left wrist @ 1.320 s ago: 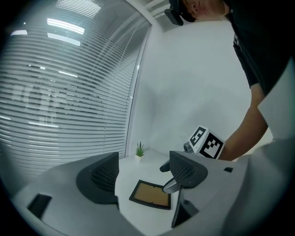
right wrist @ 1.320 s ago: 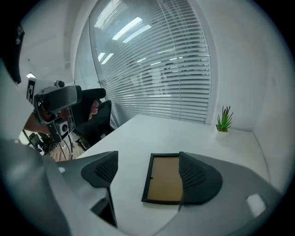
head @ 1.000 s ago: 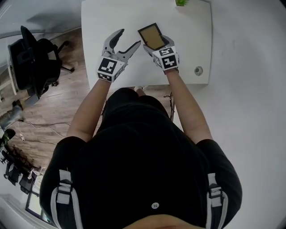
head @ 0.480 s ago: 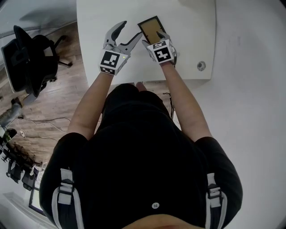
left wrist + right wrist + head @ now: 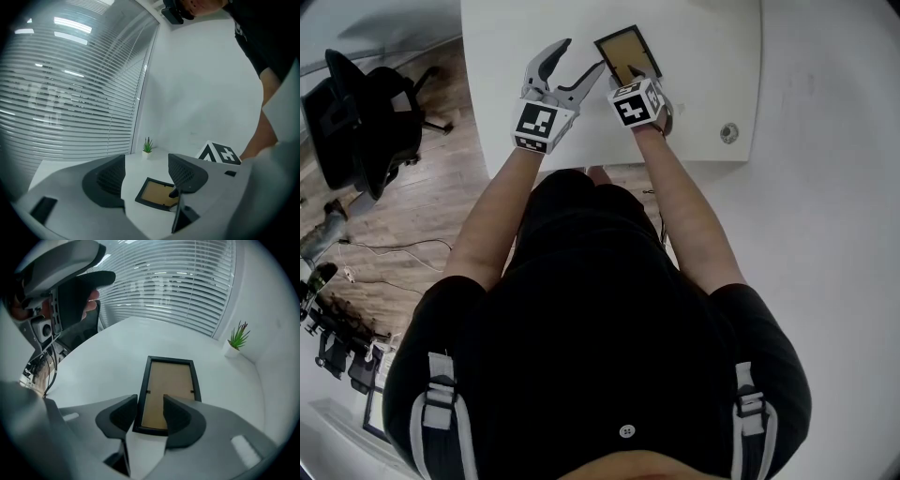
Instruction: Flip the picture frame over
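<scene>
Picture frame (image 5: 628, 56): flat on the white table (image 5: 516, 37), back side up, brown backing inside a black border. Roughly midway between the table's left and right edges and well clear of the near edge. Long sides pointing away from the person, slightly askew. Two small black clips on the backing, one at each long side.

Right gripper (image 5: 150, 416): tilted steeply down over the frame's near short end, jaws closing. Left jaw just outside the left long side, right jaw above the backing, with the frame's near left corner and left border between them. Pads not yet pressing on the border, so no grip made.

Left gripper (image 5: 584, 54): held nearly level above the table, just left of the frame, jaws spread wide and holding nothing. Through the gap, only bare tabletop and the frame farther off. Right jaw tip near the frame's left long side in the head view; contact not discernible.

Potted plant (image 5: 238, 341): small and green, in a white pot, by the far edge toward the right corner, well apart from the frame.

Round grommet (image 5: 728, 133): set in the tabletop close to the near right corner.

Office chair (image 5: 366, 112): black, on the wooden floor (image 5: 422, 216) beyond the table's left edge.

Slatted blinds (image 5: 178, 282): behind the far edge.
</scene>
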The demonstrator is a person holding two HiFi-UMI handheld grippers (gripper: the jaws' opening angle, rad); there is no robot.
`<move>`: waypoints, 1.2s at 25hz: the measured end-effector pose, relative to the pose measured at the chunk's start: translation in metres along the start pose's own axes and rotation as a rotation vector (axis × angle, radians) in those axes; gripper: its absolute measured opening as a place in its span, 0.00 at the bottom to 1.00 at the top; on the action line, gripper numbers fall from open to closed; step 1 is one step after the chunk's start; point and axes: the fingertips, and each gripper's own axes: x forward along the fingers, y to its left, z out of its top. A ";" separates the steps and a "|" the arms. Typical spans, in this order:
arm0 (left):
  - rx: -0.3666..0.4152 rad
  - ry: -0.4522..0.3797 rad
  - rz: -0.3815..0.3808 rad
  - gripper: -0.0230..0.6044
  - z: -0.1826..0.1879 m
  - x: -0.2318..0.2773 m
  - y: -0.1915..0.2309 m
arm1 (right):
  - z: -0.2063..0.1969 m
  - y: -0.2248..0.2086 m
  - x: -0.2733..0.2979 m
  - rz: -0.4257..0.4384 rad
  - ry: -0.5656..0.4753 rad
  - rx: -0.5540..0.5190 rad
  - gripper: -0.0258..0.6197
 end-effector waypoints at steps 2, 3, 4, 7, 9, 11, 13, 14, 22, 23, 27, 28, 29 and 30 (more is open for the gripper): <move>-0.004 0.000 -0.008 0.50 -0.001 -0.001 -0.001 | -0.001 0.002 0.001 -0.008 0.006 -0.010 0.31; -0.004 0.000 -0.012 0.50 -0.001 -0.002 -0.003 | -0.002 0.003 0.001 -0.009 0.008 -0.013 0.30; -0.004 0.001 -0.015 0.50 -0.002 -0.003 -0.004 | -0.002 0.004 0.002 -0.010 0.010 -0.016 0.28; -0.005 0.001 -0.017 0.50 -0.003 -0.005 -0.005 | -0.002 0.009 0.004 -0.003 0.020 -0.025 0.22; -0.004 0.002 -0.016 0.50 -0.002 -0.007 -0.006 | -0.003 0.012 0.006 0.000 0.031 -0.029 0.17; -0.004 0.002 -0.016 0.50 -0.002 -0.010 -0.008 | -0.005 0.013 0.008 -0.007 0.040 -0.033 0.14; -0.006 0.000 -0.015 0.49 -0.001 -0.014 -0.008 | -0.006 0.014 0.009 -0.011 0.045 -0.022 0.13; -0.006 -0.001 -0.013 0.49 0.000 -0.016 -0.008 | -0.006 0.015 0.009 -0.008 0.049 -0.012 0.13; -0.002 -0.011 0.009 0.49 0.003 -0.030 -0.007 | 0.001 0.015 0.006 0.008 0.038 0.067 0.12; -0.001 -0.013 0.012 0.49 0.004 -0.032 -0.007 | 0.001 0.015 0.004 0.009 0.028 0.073 0.12; 0.007 -0.022 0.027 0.48 0.010 -0.041 -0.005 | 0.006 0.011 -0.008 0.023 -0.025 0.121 0.12; 0.008 -0.024 0.031 0.48 0.012 -0.043 -0.005 | 0.009 0.010 -0.013 0.027 -0.042 0.136 0.12; 0.009 -0.026 0.035 0.48 0.013 -0.045 -0.005 | 0.012 0.009 -0.018 0.032 -0.058 0.150 0.12; 0.011 -0.028 0.038 0.48 0.015 -0.047 -0.006 | 0.014 0.008 -0.023 0.041 -0.072 0.165 0.12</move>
